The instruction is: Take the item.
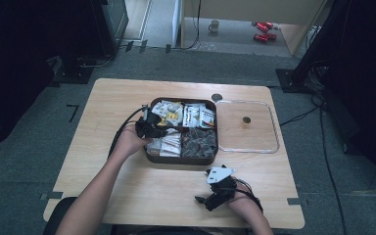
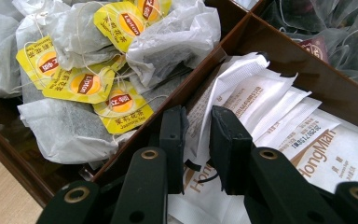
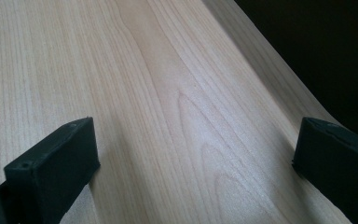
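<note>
Nearest the high camera, the right gripper (image 1: 210,199) rests on the wooden table (image 1: 127,186), jaws spread wide with nothing between them. Farther off, the left gripper (image 2: 196,140) pinches a white sachet (image 2: 242,93) in the brown divided tray (image 1: 149,157), beside the Lipton tea bags (image 2: 98,70).

Light wood worktop (image 1: 127,98) with rounded corners, grey carpet floor (image 1: 24,152) with tape marks, dark stands at left and right edges, black cables (image 1: 323,142) across floor, white mug (image 1: 214,25) and red items (image 1: 263,30) on far floor, dim surroundings.
</note>
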`<action>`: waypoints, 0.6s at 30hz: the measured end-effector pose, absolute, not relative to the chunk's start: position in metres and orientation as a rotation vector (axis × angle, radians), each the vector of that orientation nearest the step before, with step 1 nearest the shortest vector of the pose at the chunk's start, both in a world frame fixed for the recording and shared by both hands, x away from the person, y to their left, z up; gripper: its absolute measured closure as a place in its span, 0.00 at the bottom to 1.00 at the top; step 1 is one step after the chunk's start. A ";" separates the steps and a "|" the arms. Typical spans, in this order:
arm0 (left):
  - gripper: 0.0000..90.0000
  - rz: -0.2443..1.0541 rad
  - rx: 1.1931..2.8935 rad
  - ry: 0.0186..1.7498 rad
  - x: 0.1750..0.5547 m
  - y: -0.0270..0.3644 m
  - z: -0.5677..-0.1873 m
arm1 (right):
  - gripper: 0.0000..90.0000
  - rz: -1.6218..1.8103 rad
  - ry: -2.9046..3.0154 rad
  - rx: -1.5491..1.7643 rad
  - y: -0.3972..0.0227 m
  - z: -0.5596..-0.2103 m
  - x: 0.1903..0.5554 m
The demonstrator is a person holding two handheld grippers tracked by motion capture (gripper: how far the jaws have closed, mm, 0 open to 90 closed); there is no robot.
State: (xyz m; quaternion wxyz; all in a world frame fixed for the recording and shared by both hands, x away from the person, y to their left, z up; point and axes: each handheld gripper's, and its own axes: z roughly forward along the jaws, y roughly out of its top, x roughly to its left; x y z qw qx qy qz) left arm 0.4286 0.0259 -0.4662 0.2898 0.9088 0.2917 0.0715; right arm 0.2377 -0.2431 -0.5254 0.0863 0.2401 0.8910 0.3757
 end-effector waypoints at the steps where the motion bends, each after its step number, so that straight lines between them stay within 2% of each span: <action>1: 0.85 0.191 2.423 0.777 0.429 0.026 -0.466 | 0.00 1.119 2.655 0.716 -0.243 -0.525 0.238; 18: 0.96 0.235 2.443 0.722 0.425 0.025 -0.467 | 0.00 1.117 2.653 0.718 -0.243 -0.525 0.237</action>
